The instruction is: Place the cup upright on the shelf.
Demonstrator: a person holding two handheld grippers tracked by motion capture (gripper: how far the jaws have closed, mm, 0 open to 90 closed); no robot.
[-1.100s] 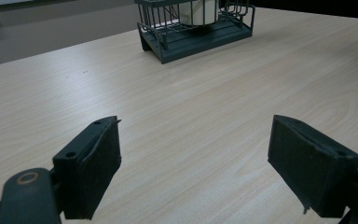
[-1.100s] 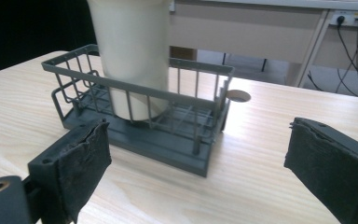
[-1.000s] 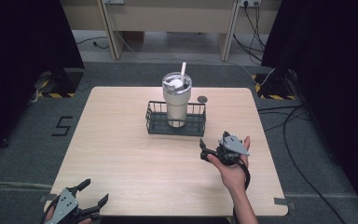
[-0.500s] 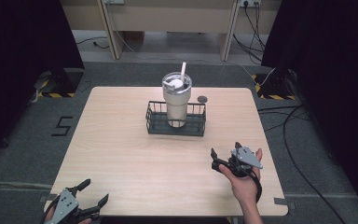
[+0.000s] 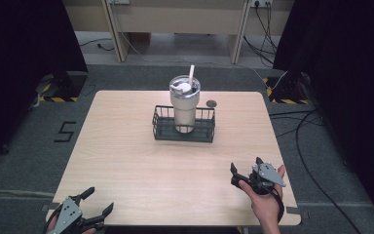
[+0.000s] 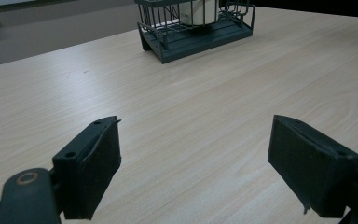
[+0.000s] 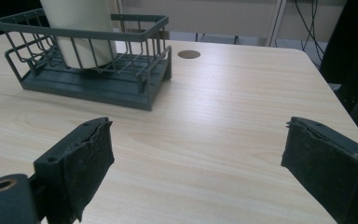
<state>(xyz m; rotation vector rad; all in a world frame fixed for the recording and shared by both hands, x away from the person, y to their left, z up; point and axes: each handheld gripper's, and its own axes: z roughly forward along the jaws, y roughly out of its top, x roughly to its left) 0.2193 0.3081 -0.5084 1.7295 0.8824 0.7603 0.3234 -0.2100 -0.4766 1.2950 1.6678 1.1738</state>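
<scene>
A cream tumbler (image 5: 185,105) with a lid and a white straw stands upright inside a dark wire basket (image 5: 183,127) at the far middle of the wooden table (image 5: 126,146). My right gripper (image 5: 245,163) is open over the near right of the table, held in a hand, well short of the basket. Open too, my left gripper (image 5: 101,197) hovers at the near left edge. The right gripper view has the basket (image 7: 93,79) and tumbler (image 7: 79,28) ahead to the left of the open right gripper (image 7: 200,128). Far ahead of the open left gripper (image 6: 196,126) is the basket (image 6: 196,32).
A small dark round disc (image 5: 211,103) is set in the tabletop just behind and to the right of the basket, also seen as the disc (image 7: 189,54). Cables (image 5: 311,122) lie on the grey floor at the right. Desk legs stand beyond the table's far edge.
My right gripper has drawn back from beside the basket toward the near right edge of the table. The left gripper, basket and tumbler have stayed put.
</scene>
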